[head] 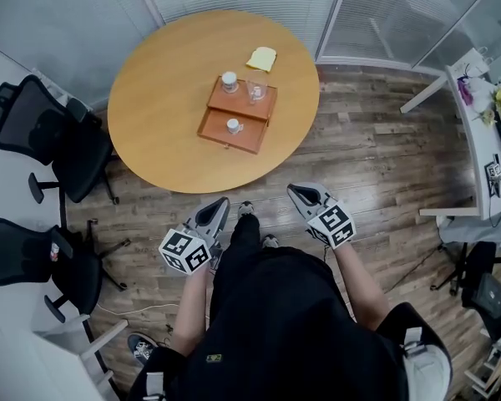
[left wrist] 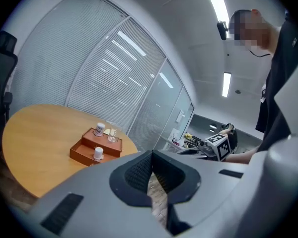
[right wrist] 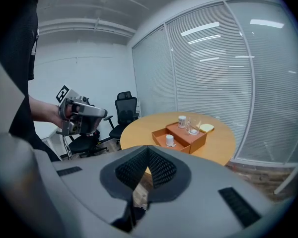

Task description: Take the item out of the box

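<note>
Left gripper: my left gripper (head: 221, 203) is closed tight on nothing, held low, well short of the bench's near edge.
Right gripper: my right gripper (head: 294, 190) is the same, jaws together and empty.
Why so: I judge I'm standing off; no reach begun.
Box: the orange-brown open box (head: 252, 137) lies about mid-way on the round wooden bench (head: 150, 98).
Item: a small white jar (head: 233, 125) stands upright in the box's near compartment, free to lift.
Others: a second white jar (head: 229, 81) and a clear glass (head: 256, 88) stand on the raised far part; a yellow pad (head: 262, 58) lies near the far edge.
Writing: only square markers on my gripper cubes; jar print too small to read.
</note>
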Available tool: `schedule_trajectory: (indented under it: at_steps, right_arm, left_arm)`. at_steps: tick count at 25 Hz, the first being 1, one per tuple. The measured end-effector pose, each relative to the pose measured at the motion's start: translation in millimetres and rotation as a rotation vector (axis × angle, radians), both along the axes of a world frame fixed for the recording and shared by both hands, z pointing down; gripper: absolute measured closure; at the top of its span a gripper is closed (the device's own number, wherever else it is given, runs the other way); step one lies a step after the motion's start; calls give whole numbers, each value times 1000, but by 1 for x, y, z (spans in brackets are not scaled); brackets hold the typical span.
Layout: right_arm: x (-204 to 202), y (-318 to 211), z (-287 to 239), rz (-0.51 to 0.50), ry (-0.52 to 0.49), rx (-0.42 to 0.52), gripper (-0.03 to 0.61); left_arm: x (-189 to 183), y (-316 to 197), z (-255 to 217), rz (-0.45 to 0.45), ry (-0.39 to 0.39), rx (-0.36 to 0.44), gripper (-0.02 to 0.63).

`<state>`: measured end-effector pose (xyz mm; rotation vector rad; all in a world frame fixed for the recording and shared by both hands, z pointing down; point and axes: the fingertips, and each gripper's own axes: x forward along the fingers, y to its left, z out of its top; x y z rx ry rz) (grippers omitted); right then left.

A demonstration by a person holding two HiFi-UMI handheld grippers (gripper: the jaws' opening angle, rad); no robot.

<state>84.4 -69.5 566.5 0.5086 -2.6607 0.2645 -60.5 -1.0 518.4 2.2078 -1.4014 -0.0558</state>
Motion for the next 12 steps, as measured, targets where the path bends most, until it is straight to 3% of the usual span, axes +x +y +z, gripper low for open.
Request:
schedule_trajectory:
  at_steps: [12]
  right_arm:
    - [-42,-31,11,31,12,-25,574]
  left_arm:
    - [-38,-44,11,69,-5,-39,607]
